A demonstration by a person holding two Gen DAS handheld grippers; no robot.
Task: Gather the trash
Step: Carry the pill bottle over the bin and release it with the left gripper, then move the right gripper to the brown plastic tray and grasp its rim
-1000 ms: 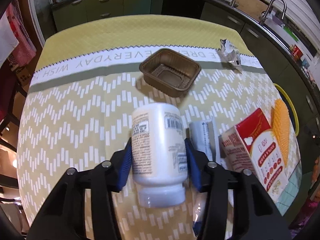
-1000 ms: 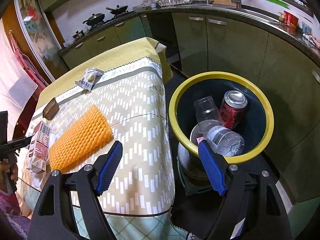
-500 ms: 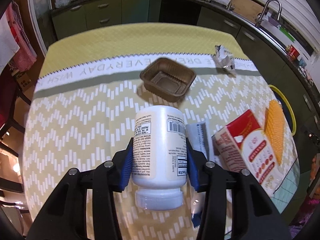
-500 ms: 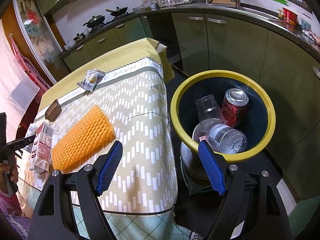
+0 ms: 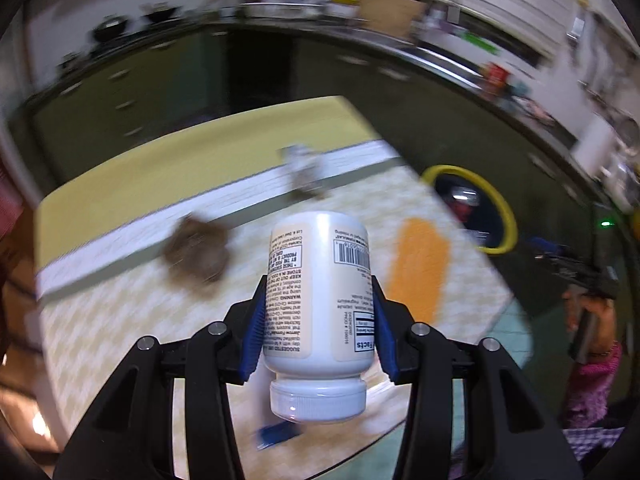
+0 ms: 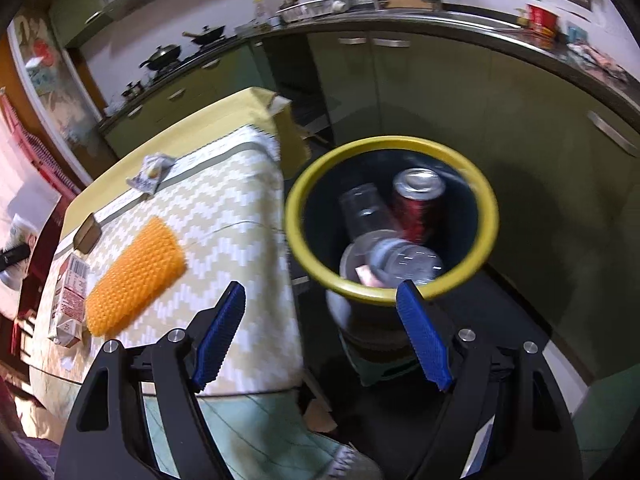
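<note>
While my left claw (image 5: 319,312) grips the white bottle (image 5: 319,296) cap-toward-camera, long axis along the fingers, above the worktop (image 5: 120,200), I judge the yellow-rimmed bin (image 5: 505,216) lies ahead-right past the edge; my right claw (image 6: 320,336), wide and empty, hangs nearer it

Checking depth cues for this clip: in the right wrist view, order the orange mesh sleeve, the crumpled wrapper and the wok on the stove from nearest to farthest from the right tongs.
1. Orange mesh sleeve, on the tablecloth just left of the open right tongs.
2. Crumpled wrapper, farther up the table by the grey stripe.
3. Wok, on the stove across the kitchen.
</note>
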